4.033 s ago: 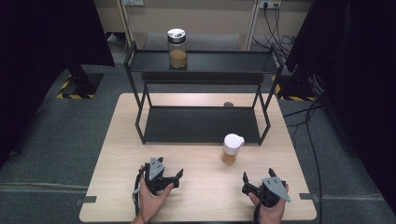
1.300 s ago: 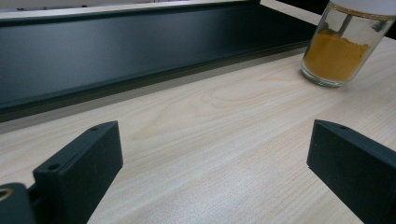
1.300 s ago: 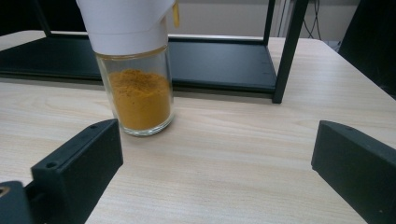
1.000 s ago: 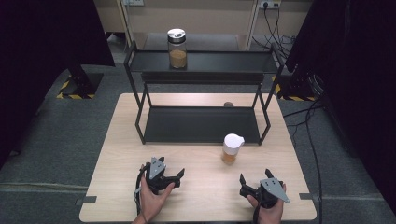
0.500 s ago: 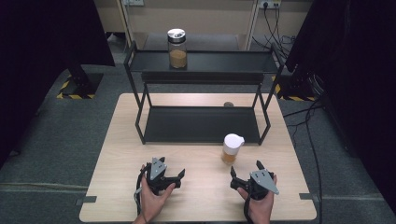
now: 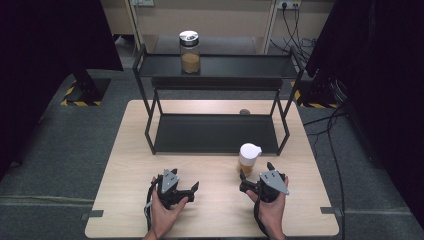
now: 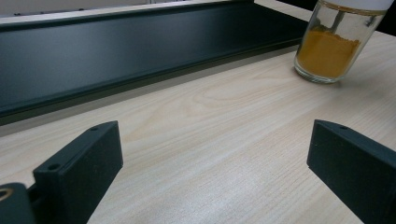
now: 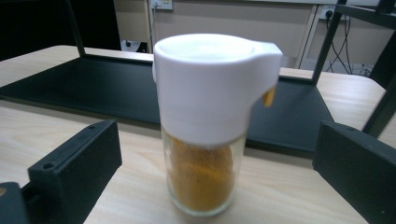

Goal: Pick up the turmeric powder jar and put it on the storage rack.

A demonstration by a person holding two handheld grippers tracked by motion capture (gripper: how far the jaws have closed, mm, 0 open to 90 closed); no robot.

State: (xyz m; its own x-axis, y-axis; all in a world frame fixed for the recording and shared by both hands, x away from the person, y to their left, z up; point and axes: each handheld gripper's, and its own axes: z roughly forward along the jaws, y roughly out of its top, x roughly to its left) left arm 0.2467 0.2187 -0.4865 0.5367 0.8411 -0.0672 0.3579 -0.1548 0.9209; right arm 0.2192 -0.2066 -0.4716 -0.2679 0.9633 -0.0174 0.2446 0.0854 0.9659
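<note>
right gripper [image 6: 255, 176] spread | spice jar [image 8: 205, 126] upright, dead ahead between jaws | left gripper [image 6: 186, 191] spread, farther off

In the left gripper view, the top edge cuts off the white lid of the spice jar [image 7: 332, 44], leaving just its glass base and orange powder. The black shelf rack [image 7: 140, 51] runs out of frame at the left, its upper tier unseen. In the right gripper view, the jar [image 8: 210, 121] stands soft and out of focus, its base close to the bottom edge. From the high view, a small dark object [image 6: 244, 112] behind the rack is too small to identify.
</note>
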